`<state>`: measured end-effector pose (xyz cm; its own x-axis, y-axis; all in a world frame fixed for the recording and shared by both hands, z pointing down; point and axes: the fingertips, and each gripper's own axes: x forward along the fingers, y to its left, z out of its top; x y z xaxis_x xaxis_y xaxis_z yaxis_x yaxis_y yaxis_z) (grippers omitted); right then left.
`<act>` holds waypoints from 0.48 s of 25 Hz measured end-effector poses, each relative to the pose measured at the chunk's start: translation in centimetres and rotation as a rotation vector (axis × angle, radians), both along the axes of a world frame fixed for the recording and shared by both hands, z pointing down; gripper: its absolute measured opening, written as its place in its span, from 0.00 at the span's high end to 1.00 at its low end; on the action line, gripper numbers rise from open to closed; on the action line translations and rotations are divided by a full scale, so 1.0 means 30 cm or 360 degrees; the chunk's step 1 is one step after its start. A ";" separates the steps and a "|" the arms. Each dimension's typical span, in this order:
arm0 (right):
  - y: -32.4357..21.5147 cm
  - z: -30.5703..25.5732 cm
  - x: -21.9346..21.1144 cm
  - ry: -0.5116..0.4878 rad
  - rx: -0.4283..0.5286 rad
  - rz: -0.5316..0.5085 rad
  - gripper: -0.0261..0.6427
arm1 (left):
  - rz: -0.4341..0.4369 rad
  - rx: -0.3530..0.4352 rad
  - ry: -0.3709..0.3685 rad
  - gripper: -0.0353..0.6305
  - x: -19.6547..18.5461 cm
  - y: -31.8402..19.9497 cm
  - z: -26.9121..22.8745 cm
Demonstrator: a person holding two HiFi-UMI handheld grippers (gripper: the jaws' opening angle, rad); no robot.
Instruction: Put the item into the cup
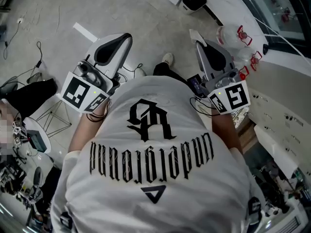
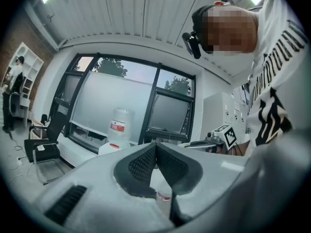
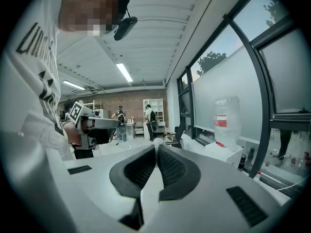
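No cup or item shows in any view. Both grippers are held up in front of the person's chest, above the floor. In the head view my left gripper points up and away, its jaws closed together with nothing between them. My right gripper stands the same way on the other side. The left gripper view shows the ribbed pads pressed together and empty, with the right gripper's marker cube beyond. In the right gripper view the pads also meet with nothing held.
Large water bottles stand by a white counter at the right, below the windows. Cables lie on the floor at the left, near a cluttered bench. An office chair stands by the window. People are far back.
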<state>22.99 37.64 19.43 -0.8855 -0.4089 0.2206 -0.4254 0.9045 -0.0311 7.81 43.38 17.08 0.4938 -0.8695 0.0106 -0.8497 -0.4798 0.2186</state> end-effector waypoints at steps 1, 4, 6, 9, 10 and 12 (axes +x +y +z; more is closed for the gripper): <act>-0.017 0.005 0.009 0.0001 -0.0006 -0.0002 0.92 | -0.0003 -0.0003 0.0001 0.93 0.009 -0.017 0.003; -0.075 0.017 0.040 -0.0003 -0.0017 -0.0011 0.92 | -0.0012 -0.0009 0.0005 0.92 0.039 -0.076 0.010; -0.124 0.017 0.065 -0.0024 -0.0023 -0.0017 0.92 | -0.0020 -0.0012 0.0008 0.92 0.064 -0.121 0.013; -0.211 0.010 0.104 -0.0046 -0.0031 -0.0025 0.92 | -0.0030 -0.0009 0.0011 0.92 0.104 -0.200 0.012; -0.240 0.009 0.117 -0.0048 -0.0032 -0.0028 0.92 | -0.0033 -0.0007 0.0011 0.92 0.118 -0.227 0.010; -0.297 0.009 0.146 -0.0052 -0.0034 -0.0033 0.92 | -0.0040 -0.0003 0.0011 0.92 0.151 -0.278 0.008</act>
<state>27.37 28.74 19.69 -0.9008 -0.3857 0.1997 -0.4048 0.9121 -0.0642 12.34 35.06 17.33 0.4718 -0.8816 0.0088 -0.8599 -0.4580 0.2254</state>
